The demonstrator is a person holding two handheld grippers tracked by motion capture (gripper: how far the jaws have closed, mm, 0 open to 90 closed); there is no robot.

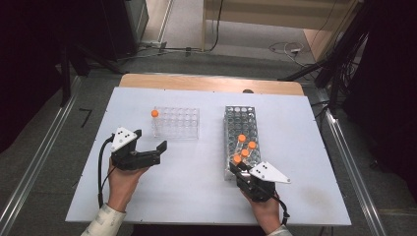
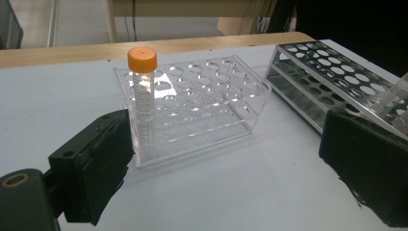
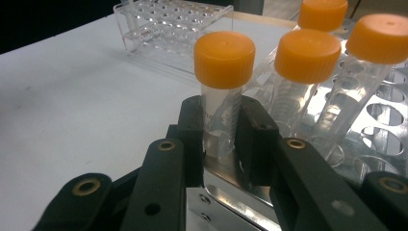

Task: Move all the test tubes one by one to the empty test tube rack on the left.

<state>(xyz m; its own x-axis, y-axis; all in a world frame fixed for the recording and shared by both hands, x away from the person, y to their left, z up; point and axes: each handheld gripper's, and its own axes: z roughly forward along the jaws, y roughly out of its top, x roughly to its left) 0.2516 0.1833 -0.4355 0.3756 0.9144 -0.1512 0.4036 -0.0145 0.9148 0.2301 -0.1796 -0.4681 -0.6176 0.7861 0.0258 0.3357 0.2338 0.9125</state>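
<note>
Right gripper view: my right claw (image 3: 221,139) is pinching the nearest orange-capped tube (image 3: 222,91) just below its cap, tube seated in the near left corner of the metal rack (image 1: 239,135), 3 more capped tubes (image 1: 247,145) just behind it. Grip sits high so the tube can lift straight out, I judge. Left claw (image 1: 149,142) is spread, holding nothing, parked on the desk (image 1: 196,177) near the clear rack (image 2: 192,106), which already holds 1 tube (image 2: 143,82), likely the destination.

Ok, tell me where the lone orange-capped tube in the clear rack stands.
The lone tube stands upright in the clear rack's left corner hole, left of the metal rack, beyond the left hand-held gripper.
</note>
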